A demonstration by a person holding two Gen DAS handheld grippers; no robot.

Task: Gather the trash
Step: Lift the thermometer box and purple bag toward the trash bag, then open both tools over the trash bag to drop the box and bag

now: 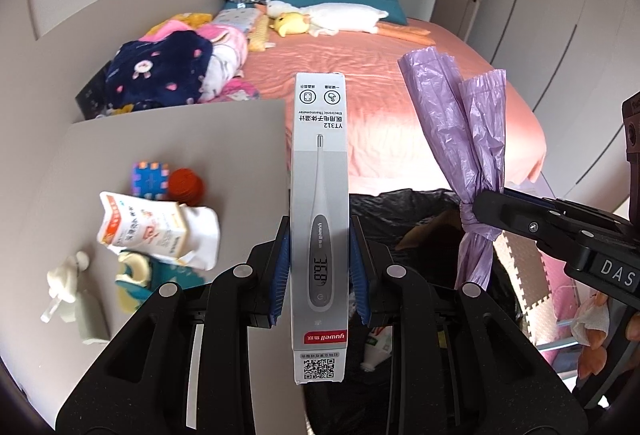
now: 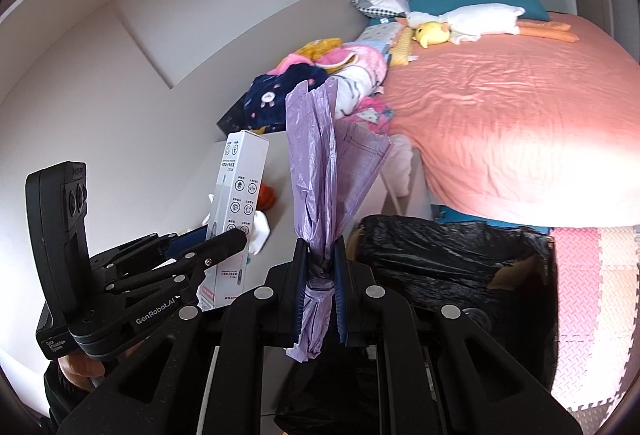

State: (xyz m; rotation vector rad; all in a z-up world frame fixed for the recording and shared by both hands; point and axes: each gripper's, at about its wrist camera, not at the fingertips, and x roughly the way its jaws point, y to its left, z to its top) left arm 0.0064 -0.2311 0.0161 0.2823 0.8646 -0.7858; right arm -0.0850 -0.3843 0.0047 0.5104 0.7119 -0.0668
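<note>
My left gripper [image 1: 319, 267] is shut on a white thermometer box [image 1: 319, 195], held upright beside the grey table; the box also shows in the right wrist view [image 2: 236, 211]. My right gripper [image 2: 320, 287] is shut on a knotted bundle of purple plastic bags [image 2: 320, 171], seen in the left wrist view too [image 1: 468, 139]. Both are held above a bin lined with a black bag [image 2: 440, 259], which also shows below in the left wrist view [image 1: 416, 211].
On the grey table [image 1: 168, 139] lie a crumpled white packet [image 1: 152, 231], a blue cube toy [image 1: 150, 181], an orange ball [image 1: 186, 185] and a white pump bottle [image 1: 76, 295]. A pink bed [image 2: 520, 115] with plush toys and blankets lies beyond. Foam mats [image 2: 592, 295] cover the floor.
</note>
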